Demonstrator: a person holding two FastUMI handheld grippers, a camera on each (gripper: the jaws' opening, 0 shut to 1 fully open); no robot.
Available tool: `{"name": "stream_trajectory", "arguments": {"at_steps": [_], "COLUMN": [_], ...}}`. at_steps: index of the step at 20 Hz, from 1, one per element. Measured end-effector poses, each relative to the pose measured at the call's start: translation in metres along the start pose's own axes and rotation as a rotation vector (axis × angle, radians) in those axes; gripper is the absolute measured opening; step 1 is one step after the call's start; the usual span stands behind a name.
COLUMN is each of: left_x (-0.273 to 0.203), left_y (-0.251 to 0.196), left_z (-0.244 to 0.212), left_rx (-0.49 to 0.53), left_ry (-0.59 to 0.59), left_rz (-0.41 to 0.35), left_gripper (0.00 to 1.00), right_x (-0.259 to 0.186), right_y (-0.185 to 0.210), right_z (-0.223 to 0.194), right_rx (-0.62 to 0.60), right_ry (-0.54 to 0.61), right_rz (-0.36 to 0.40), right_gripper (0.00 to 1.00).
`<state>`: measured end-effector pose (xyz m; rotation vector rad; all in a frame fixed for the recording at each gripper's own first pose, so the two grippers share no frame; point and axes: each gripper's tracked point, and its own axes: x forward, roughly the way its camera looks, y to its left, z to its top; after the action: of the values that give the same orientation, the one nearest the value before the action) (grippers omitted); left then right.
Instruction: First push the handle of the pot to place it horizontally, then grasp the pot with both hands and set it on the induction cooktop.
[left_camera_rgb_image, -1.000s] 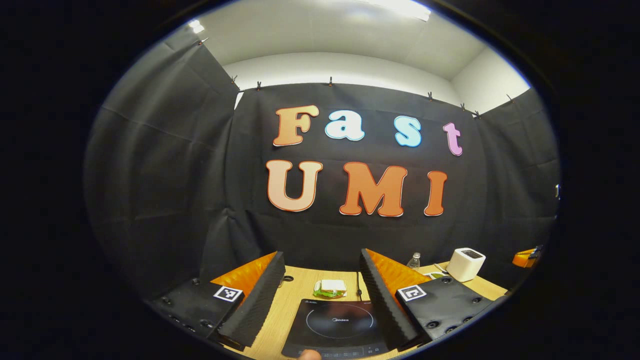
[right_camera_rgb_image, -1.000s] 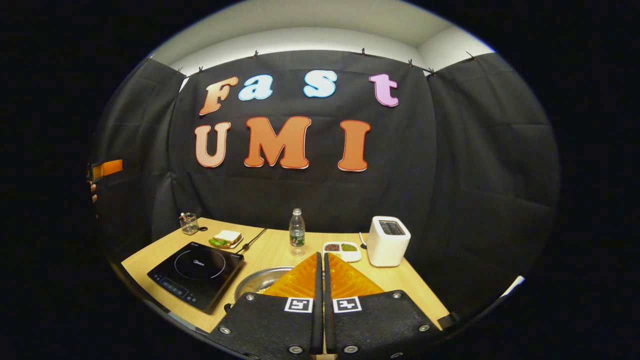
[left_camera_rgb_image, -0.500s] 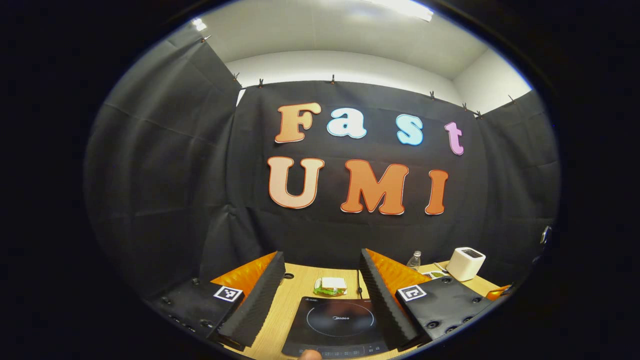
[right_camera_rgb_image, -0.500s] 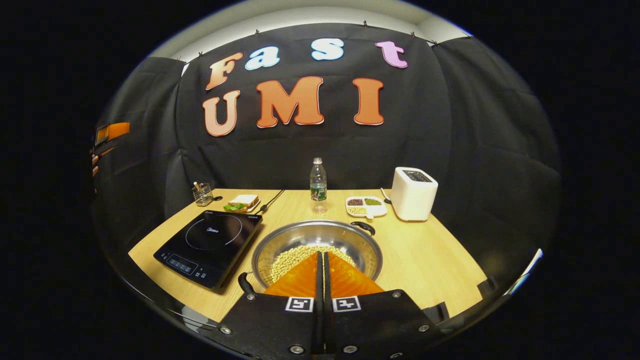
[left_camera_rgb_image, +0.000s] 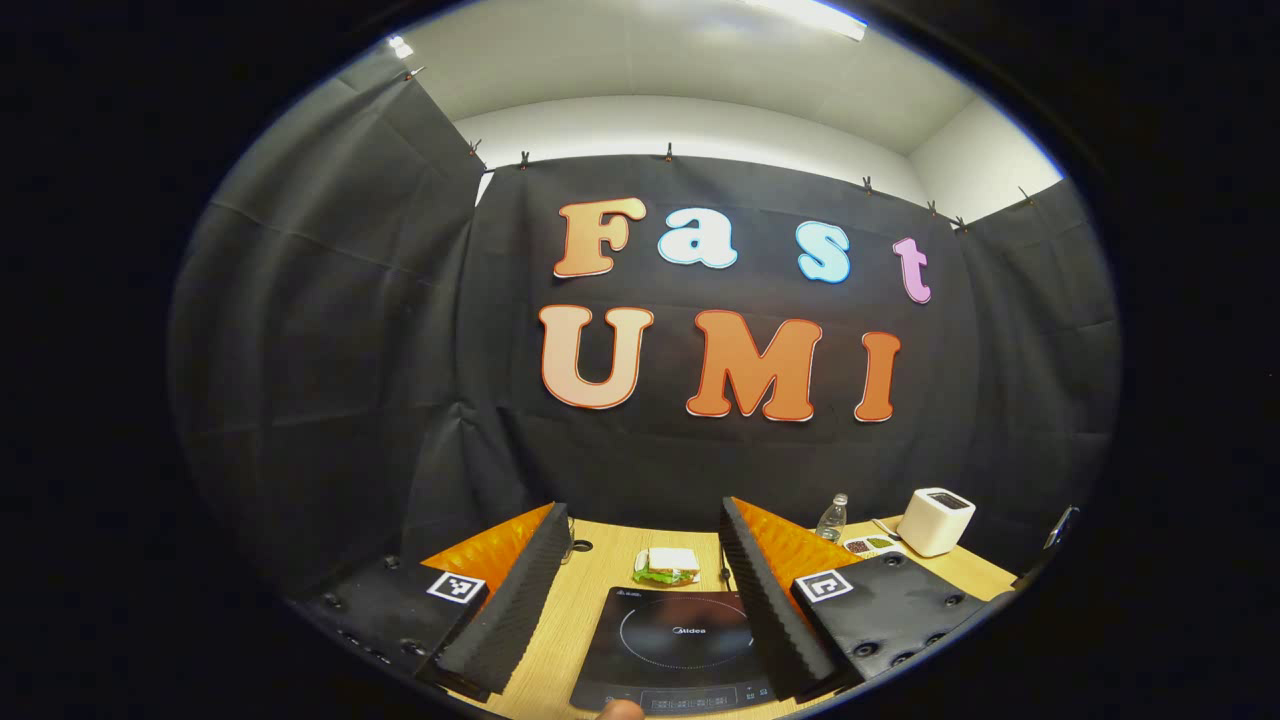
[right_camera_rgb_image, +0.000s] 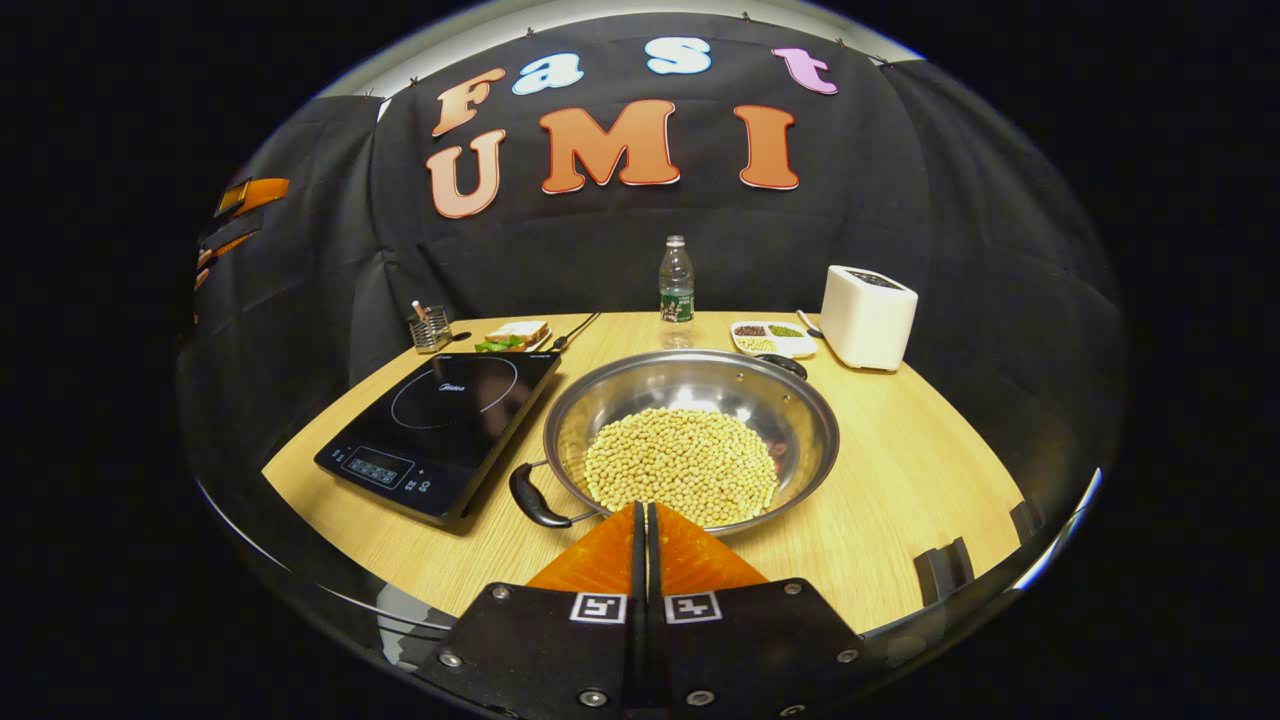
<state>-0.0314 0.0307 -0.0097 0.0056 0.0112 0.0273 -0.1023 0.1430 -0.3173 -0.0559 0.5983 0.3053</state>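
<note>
A steel pot (right_camera_rgb_image: 692, 385) with pale beans (right_camera_rgb_image: 680, 465) inside stands on the wooden table (right_camera_rgb_image: 900, 480). Its black handles point near-left (right_camera_rgb_image: 533, 500) and far-right (right_camera_rgb_image: 786, 364). The black induction cooktop (right_camera_rgb_image: 445, 420) lies just left of the pot. My right gripper (right_camera_rgb_image: 643, 510) is shut and empty, hovering over the pot's near rim. My left gripper (left_camera_rgb_image: 642, 507) is open with nothing between its fingers, above the cooktop (left_camera_rgb_image: 680, 645). The left gripper (right_camera_rgb_image: 245, 195) also appears high at the far left of the right gripper view.
At the table's back stand a water bottle (right_camera_rgb_image: 677, 280), a white toaster (right_camera_rgb_image: 868, 315), a divided dish (right_camera_rgb_image: 772, 338), a sandwich on a plate (right_camera_rgb_image: 515, 335) and a small wire holder (right_camera_rgb_image: 430, 328). A cord (right_camera_rgb_image: 575, 330) runs behind the cooktop.
The right gripper view has tipped down toward the table, bringing the whole pot and its beans into sight. The left gripper has barely shifted. Both jaws are unchanged.
</note>
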Motion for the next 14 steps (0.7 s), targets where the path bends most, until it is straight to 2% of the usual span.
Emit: {"name": "stream_trajectory", "arguments": {"at_steps": [7, 14], "left_x": [-0.001, -0.003], "left_y": [0.012, 0.015], "left_z": [-0.007, -0.009], "left_rx": [0.008, 0.014], "left_ry": [0.009, 0.016], "left_rz": [0.009, 0.012], "left_gripper": [0.97, 0.97], "right_x": [0.007, 0.031], "right_y": [0.024, 0.039], "right_z": [-0.037, -0.052], "right_rx": [-0.027, -0.029], "right_ry": [0.085, 0.142], "right_rz": [0.047, 0.07], "right_gripper": [0.0, 0.0]}}
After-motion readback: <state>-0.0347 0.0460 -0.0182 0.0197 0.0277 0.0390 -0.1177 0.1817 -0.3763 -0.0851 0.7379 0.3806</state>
